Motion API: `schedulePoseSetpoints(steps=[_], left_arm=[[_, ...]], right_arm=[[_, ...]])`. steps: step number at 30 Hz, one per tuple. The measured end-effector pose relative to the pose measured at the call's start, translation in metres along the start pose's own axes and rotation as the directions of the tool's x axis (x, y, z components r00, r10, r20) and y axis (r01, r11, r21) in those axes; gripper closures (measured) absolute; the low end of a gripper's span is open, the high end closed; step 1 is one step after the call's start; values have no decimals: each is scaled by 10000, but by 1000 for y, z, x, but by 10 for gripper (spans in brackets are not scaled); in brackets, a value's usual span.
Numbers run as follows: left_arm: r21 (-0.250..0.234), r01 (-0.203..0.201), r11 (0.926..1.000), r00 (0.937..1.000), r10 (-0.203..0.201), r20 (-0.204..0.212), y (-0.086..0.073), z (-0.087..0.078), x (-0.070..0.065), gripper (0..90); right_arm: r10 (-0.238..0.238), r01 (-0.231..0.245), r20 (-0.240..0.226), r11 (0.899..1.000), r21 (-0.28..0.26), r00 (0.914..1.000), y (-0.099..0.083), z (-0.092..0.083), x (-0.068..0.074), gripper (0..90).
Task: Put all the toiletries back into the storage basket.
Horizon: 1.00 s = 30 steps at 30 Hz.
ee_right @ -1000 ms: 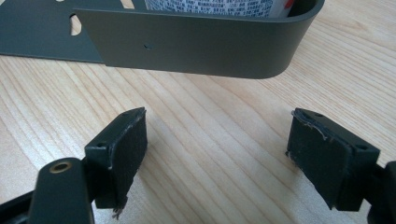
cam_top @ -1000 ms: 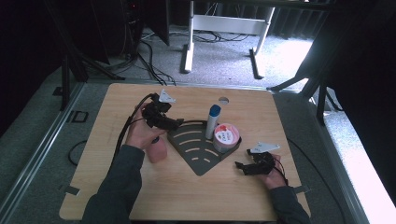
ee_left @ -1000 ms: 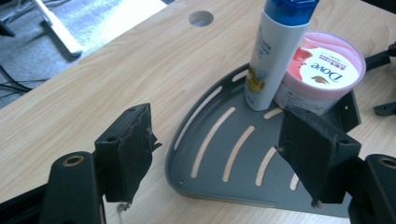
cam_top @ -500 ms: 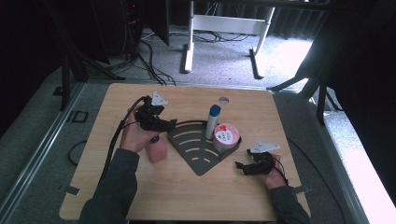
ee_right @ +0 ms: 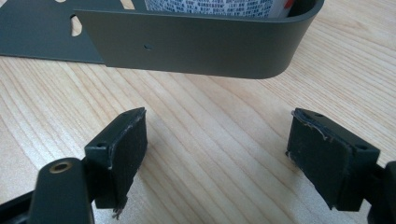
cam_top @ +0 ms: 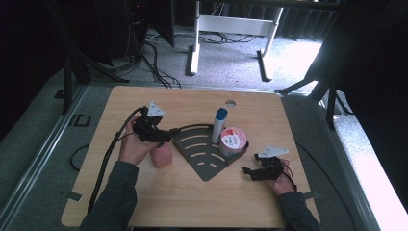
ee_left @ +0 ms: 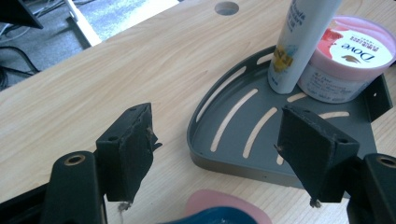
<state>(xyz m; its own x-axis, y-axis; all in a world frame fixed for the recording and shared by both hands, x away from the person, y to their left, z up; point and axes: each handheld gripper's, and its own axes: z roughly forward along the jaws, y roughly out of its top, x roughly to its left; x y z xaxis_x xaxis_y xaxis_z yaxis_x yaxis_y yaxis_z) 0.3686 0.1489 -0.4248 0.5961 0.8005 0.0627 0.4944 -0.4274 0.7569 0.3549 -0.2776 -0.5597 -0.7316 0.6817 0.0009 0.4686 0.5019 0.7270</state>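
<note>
— Where does the pink bottle point(cam_top: 162, 155) sit?
— On the table just below the left gripper point(cam_top: 166, 136), whose jaws gape empty; the right gripper point(cam_top: 249, 171), also open, rests well apart beyond the rack point(cam_top: 204, 166).

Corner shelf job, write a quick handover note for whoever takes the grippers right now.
Left gripper: open, empty, just above the pink bottle, which stands on the table beside the shelf's curved edge.
Right gripper: open, empty, low over the table by the shelf's right corner.
Corner shelf: already holds the white bottle with a blue cap and the pink Dove jar, both at its back.
Done: those two look placed.
Left: probably grasp the pink bottle and set it on the shelf's free front area.
</note>
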Motion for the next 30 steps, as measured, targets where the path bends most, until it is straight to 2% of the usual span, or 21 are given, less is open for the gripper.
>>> schedulePoseSetpoints(steps=[9,13,19,22,30], left_arm=[[-250,218,9995,9997,-215,120,-12,-1,6,243],[-169,167,9997,9998,-165,122,-15,0,6,232],[-118,205,9997,9993,-201,325,-23,4,7,198],[-144,326,9994,9986,-319,431,-27,5,9,193],[-99,347,9993,9973,-340,650,-33,8,10,190]], right_arm=[[11,-11,-16,10000,6,10000,0,0,0,197],[3,-3,-8,10000,7,10000,0,0,0,197],[8,-8,-13,10000,10,10000,0,0,0,196],[-2,2,-8,10000,0,10000,0,0,0,197],[-45,45,8,10000,-4,10000,0,0,0,197]])
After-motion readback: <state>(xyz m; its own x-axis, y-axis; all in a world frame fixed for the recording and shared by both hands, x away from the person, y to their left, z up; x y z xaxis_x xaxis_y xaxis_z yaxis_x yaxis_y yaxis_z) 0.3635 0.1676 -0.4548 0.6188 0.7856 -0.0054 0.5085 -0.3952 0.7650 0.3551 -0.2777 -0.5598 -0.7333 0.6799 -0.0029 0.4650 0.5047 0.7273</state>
